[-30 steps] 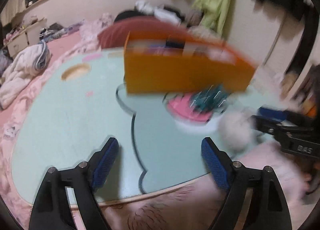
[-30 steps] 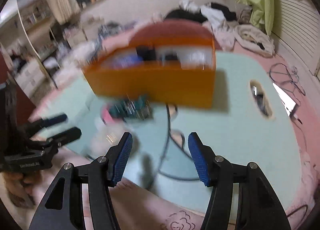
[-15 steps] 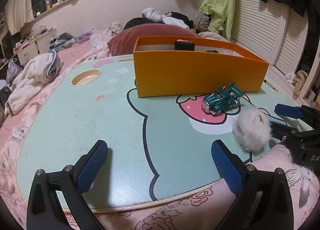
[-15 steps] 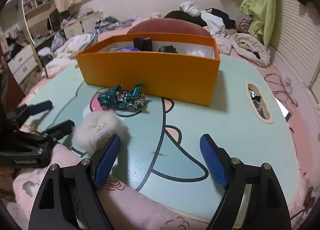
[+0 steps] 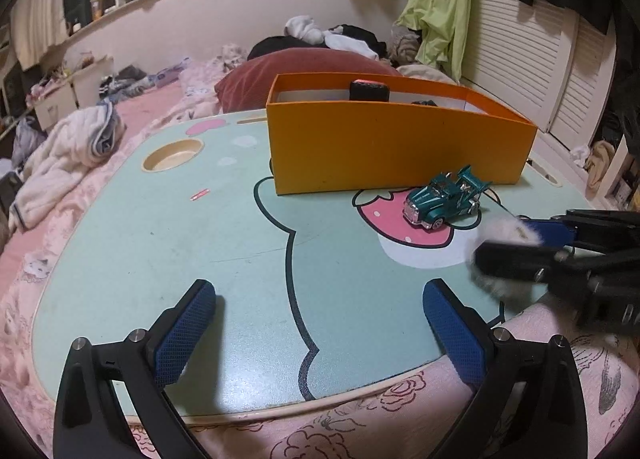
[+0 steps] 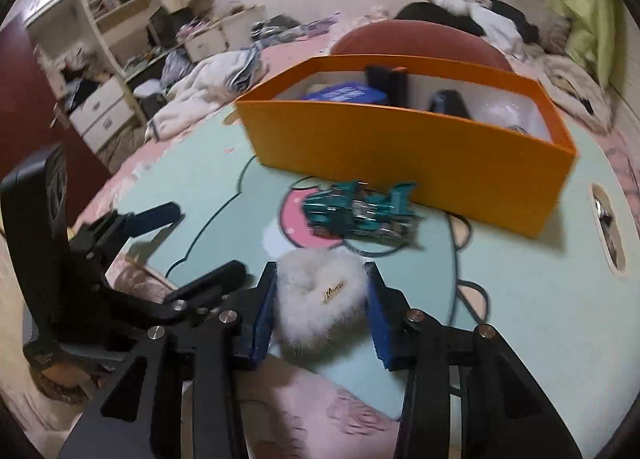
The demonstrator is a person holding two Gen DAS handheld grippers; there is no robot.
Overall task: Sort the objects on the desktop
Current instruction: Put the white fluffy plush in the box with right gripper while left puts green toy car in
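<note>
A: Left wrist: left gripper (image 5: pixel 318 333) spread wide, empty; puff (image 5: pixel 496 231) at three o'clock, by the car (image 5: pixel 444 201).
B: Right wrist: right gripper (image 6: pixel 320 309) closing, puff (image 6: pixel 320 295) between its pads, box (image 6: pixel 400 147) at twelve.

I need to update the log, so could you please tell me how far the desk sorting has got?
Done: several items, one blue and some dark, already sit in the orange cardboard box. In hand: the right gripper is closing around the white fluffy pom-pom on the mint-green table. Left: the teal toy car; the left gripper is open and empty.
</note>
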